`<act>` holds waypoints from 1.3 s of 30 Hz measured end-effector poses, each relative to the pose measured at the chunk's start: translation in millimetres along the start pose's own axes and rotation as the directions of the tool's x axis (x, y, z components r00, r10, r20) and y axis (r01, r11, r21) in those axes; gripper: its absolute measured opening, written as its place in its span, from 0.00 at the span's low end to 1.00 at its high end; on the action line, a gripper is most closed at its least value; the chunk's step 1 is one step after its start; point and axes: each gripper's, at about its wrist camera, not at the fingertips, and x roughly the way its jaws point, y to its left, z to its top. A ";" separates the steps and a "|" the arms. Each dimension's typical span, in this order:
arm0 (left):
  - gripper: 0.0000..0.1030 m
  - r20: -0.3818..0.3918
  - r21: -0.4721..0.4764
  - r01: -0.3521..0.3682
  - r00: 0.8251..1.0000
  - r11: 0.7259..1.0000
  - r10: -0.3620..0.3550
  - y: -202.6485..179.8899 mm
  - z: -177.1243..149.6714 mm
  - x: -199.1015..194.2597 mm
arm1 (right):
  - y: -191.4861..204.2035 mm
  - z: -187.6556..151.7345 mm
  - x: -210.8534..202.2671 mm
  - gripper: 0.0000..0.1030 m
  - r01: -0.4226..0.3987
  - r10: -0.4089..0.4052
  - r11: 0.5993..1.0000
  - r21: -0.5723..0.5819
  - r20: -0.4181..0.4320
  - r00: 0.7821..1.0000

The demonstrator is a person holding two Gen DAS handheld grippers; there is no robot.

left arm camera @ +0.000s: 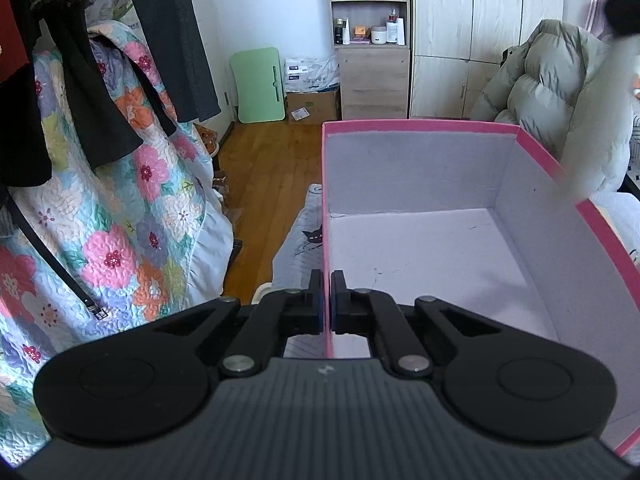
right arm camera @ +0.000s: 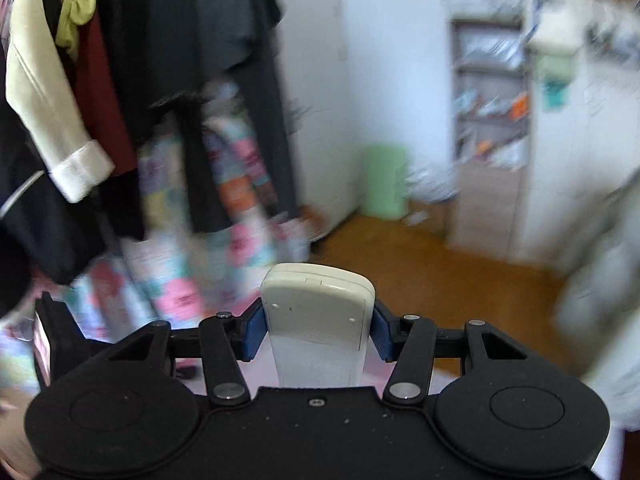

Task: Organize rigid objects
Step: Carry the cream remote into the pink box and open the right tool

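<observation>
In the left wrist view my left gripper (left arm camera: 327, 300) is shut on the left wall of a pink-rimmed box (left arm camera: 440, 126), one finger outside and one inside. The box's pale lilac floor is bare. In the right wrist view my right gripper (right arm camera: 318, 328) is shut on a white remote control (right arm camera: 318, 312), held back side up in the air, its end sticking out past the blue pads (right arm camera: 254, 330). That view is blurred by motion. A dark blurred shape at the top right of the left wrist view (left arm camera: 622, 16) may be the right gripper.
The box rests on a cat-print bedsheet (left arm camera: 304, 232). A floral quilt (left arm camera: 120, 220) and dark hanging clothes (left arm camera: 80, 80) are at left. A wooden floor (left arm camera: 264, 168), a shelf unit (left arm camera: 370, 40), a wardrobe (left arm camera: 480, 20) and a grey puffer jacket (left arm camera: 560, 88) lie beyond.
</observation>
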 end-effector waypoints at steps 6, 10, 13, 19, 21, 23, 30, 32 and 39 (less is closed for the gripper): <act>0.03 -0.002 -0.018 0.005 1.000 1.000 -0.005 4.9 0.4 1.1 | 7.5 -11.8 112.9 0.56 0.028 -0.026 0.996 0.086 -0.020 0.999; 0.03 -0.001 -0.024 0.012 1.000 1.000 -0.012 6.5 0.5 2.0 | 14.4 -37.8 128.1 0.55 0.042 -0.032 0.991 0.128 -0.081 0.996; 0.03 0.005 -0.028 0.020 1.000 0.999 -0.020 6.8 0.4 2.1 | 20.2 -51.6 122.3 0.50 0.039 -0.017 0.990 0.133 -0.162 0.987; 0.03 0.012 -0.071 0.030 1.000 0.997 -0.029 10.1 -0.8 2.0 | 23.6 -66.1 137.6 0.33 0.028 0.048 0.978 0.206 -0.353 0.934; 0.03 0.011 -0.070 0.021 1.000 0.997 -0.021 11.2 -0.6 1.9 | 27.4 -68.3 141.5 0.30 0.023 0.047 0.983 0.184 -0.367 0.929; 0.03 0.010 -0.071 0.031 0.999 0.997 -0.030 12.1 -0.8 1.9 | 30.9 -70.6 146.8 0.25 0.014 0.051 0.987 0.160 -0.395 0.917; 0.03 0.005 -0.077 0.032 0.999 0.996 -0.032 11.7 -0.9 2.0 | 43.6 -64.5 137.9 0.30 -0.051 0.069 0.997 0.058 -0.384 0.921; 0.03 0.006 -0.081 0.037 0.999 0.996 -0.036 12.2 -0.8 1.8 | 40.5 -62.9 130.3 0.31 -0.063 0.085 0.995 0.073 -0.355 0.931; 0.04 0.004 -0.079 0.029 1.000 0.996 -0.029 9.6 -0.7 1.8 | 38.5 -62.0 124.2 0.12 -0.101 0.127 0.991 0.092 -0.356 0.926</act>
